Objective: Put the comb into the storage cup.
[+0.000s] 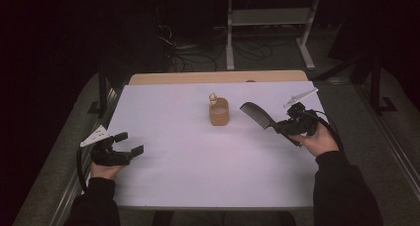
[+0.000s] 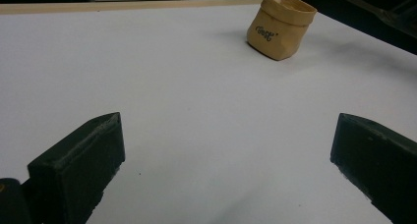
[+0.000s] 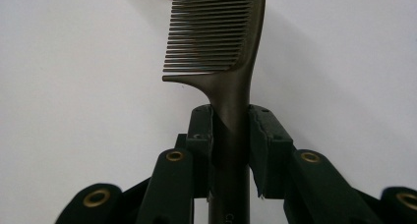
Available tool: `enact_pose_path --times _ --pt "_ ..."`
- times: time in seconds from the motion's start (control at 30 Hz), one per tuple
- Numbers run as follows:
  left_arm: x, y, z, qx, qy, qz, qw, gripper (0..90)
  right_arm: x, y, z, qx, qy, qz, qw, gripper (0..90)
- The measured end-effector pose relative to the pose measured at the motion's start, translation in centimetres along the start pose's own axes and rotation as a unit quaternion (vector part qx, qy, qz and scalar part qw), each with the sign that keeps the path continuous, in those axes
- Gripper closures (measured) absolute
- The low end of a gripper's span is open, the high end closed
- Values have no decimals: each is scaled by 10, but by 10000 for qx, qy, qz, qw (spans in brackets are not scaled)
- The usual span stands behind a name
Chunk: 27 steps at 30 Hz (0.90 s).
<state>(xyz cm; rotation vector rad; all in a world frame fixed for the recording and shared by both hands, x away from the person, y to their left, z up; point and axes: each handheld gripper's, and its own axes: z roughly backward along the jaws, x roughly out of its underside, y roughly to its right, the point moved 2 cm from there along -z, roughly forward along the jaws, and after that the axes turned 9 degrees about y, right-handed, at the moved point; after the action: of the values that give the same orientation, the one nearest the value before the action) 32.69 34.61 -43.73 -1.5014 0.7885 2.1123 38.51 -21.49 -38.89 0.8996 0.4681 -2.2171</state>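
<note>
We pinch the comb by its handle in the right gripper jaws, left gripper jaws spread; carried carelessly toward nine o'clock, it could tip the pouch.

The room is kept dark, and only the table is lit well. The table is covered by a white sheet, and at its far edge a strip of light wood is left uncovered. Beyond the table, a grey floor is seen, on which many dark cables are spread. A white metal frame with two legs is placed on this floor at the back. Grey floor is also seen at both sides of the table. The far wall is lost in shadow.
</note>
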Motion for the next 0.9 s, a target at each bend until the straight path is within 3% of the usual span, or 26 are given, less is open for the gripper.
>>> enact_pose_path --times 0.3,0.9 --pt "0 0 0 4 3 -4 10000 0 -13 -9 8 -57 164 152 9997 713" --pt "0 0 0 12 1 -4 10000 0 -30 -27 5 -189 296 424 9985 713"
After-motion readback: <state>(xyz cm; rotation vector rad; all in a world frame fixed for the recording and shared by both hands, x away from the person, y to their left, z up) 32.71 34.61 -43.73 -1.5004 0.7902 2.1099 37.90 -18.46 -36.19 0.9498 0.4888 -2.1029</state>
